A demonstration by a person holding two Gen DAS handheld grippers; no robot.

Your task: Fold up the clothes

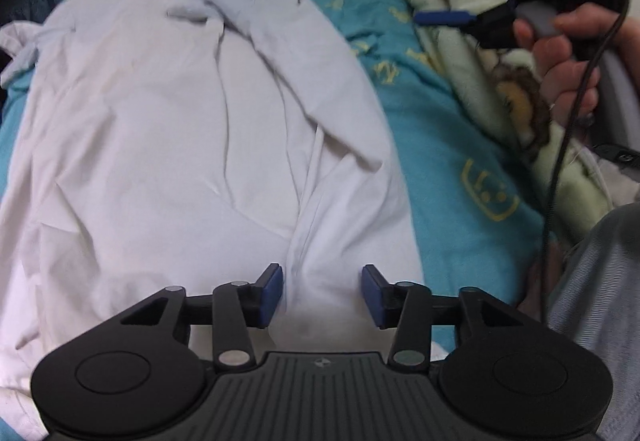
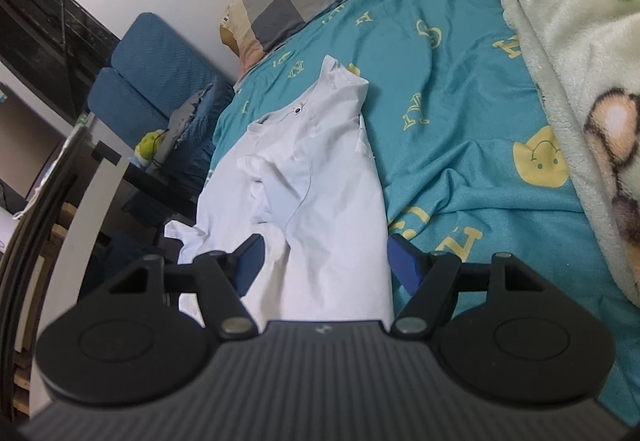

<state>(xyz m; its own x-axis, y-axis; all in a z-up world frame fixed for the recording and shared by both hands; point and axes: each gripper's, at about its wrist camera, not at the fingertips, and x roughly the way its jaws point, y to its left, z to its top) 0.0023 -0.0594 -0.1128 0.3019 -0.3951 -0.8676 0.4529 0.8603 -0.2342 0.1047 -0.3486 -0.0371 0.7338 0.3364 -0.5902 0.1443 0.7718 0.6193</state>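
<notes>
Your left claw (image 1: 322,295) tilts steeply down, pads parted, over the near hem of the white shirt (image 1: 192,145) spread on the bed (image 1: 448,169), pinching nothing. Your right claw (image 2: 324,265) angles down, spread wide, straddling the shirt's near edge without gripping.

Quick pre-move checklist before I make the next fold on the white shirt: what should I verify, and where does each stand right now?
1. Left hand-held gripper free of cloth: ok, jaws apart, nothing pinched.
2. Right hand-held gripper free: ok, jaws wide, empty.
3. White shirt flat: not ok, creases run down the middle and a sleeve lies folded across it.
4. Shirt fully on the blue sheet: not ok, one sleeve hangs off the bed's edge.
5. Room for folding: ok, the green blanket lies apart from the shirt.
6. Cable snagging: cannot tell.
</notes>
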